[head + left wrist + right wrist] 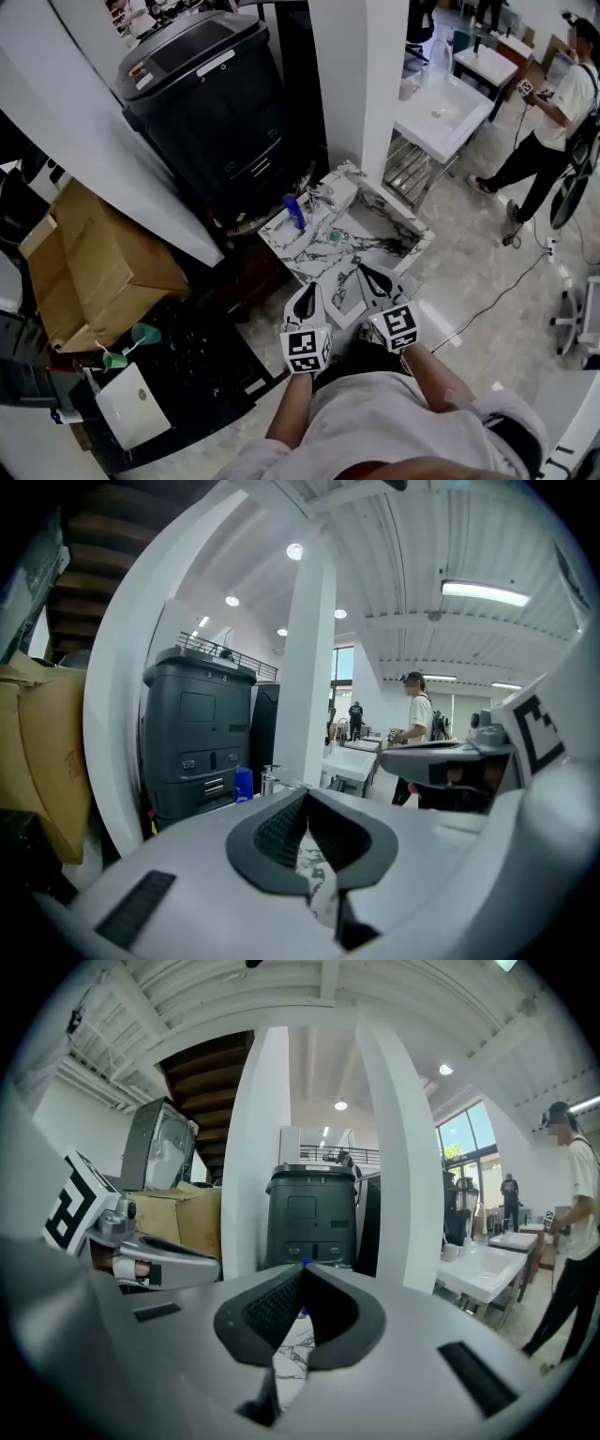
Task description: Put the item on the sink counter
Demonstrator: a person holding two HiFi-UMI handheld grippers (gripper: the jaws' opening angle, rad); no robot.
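White marble surface with grey veins (291,251) is lying straight ahead of you, with a sunken basin (375,234) in its right part. Both your tools are hanging near its front edge, side by side. Your left tool (306,298) is pressing its jaws together on nothing, and your right tool (375,281) is doing the same. A small blue plastic bottle (294,211) is standing upright on the far left part of the surface, just beside the shiny metal tap (323,194). So I think the item is sitting on the surface already. It is waiting ahead of both tools and well apart from them. Your left tool is looking a little nearer. The bottle's long side is pointing up, so jaws coming in level from its sides should fit it best.
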